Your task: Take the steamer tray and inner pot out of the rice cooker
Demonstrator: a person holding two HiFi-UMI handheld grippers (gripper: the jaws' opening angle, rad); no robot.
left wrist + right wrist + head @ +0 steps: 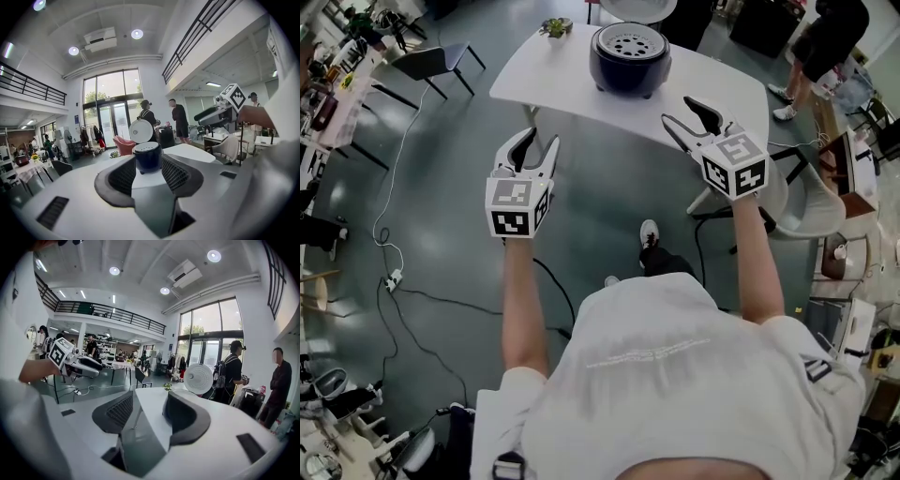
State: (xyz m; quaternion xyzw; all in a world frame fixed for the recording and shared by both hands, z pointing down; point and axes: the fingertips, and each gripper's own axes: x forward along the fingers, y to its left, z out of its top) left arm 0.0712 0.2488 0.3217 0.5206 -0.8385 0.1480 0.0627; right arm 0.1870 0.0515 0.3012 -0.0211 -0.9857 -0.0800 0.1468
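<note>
1. Left gripper (537,142): jaws apart, empty, just short of the table's (546,82) near edge.
2. Right gripper (680,112): jaws apart, empty, at the near edge.
3. Rice cooker (630,58), lid up, steamer tray (630,43) inside, stands toward the far edge.

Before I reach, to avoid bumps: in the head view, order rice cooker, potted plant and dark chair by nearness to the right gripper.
From the right gripper:
1. rice cooker, on the table ahead.
2. potted plant, table's far left corner.
3. dark chair, off the table, farther left.
</note>
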